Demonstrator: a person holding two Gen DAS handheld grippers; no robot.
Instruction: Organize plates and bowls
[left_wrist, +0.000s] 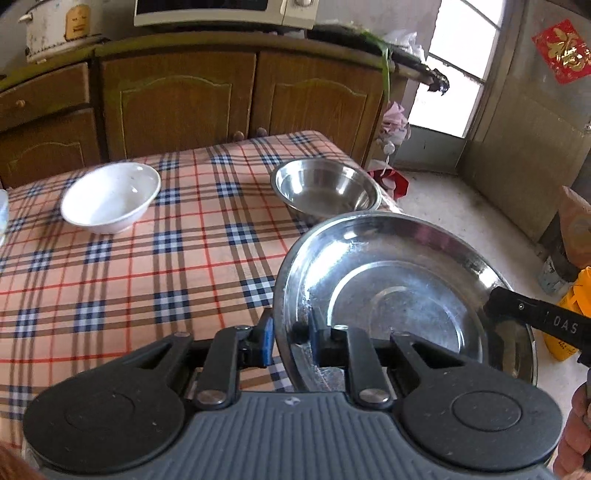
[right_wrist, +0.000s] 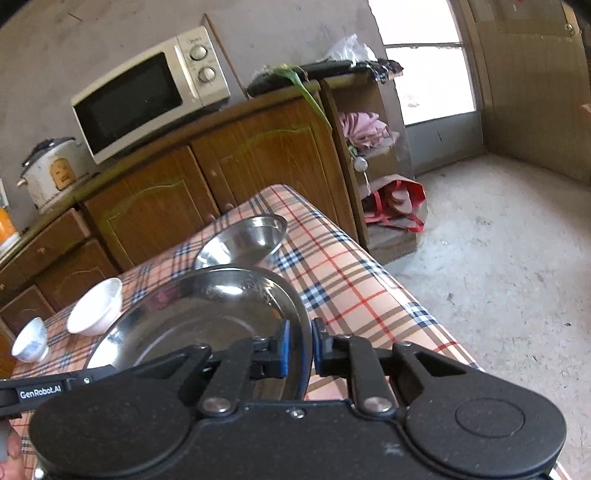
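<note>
Two tongs clamped on steel plate (left_wrist: 406, 280) rim, left tongs (left_wrist: 291, 338), right tongs (right_wrist: 300, 349), "GenRobot.AI" lettering on arm (right_wrist: 40, 392)

Microwave (right_wrist: 151, 92) and rice cooker (right_wrist: 51, 171) atop wooden cabinet (right_wrist: 207, 173); red bag (right_wrist: 400, 206) on floor; plaid tablecloth (left_wrist: 147, 266).

The tabletop (left_wrist: 147, 295) is wearing peach plaid with navy and red stripes; a white bowl (left_wrist: 110, 197) and silver steel plate (left_wrist: 406, 280) are gleaming
</note>
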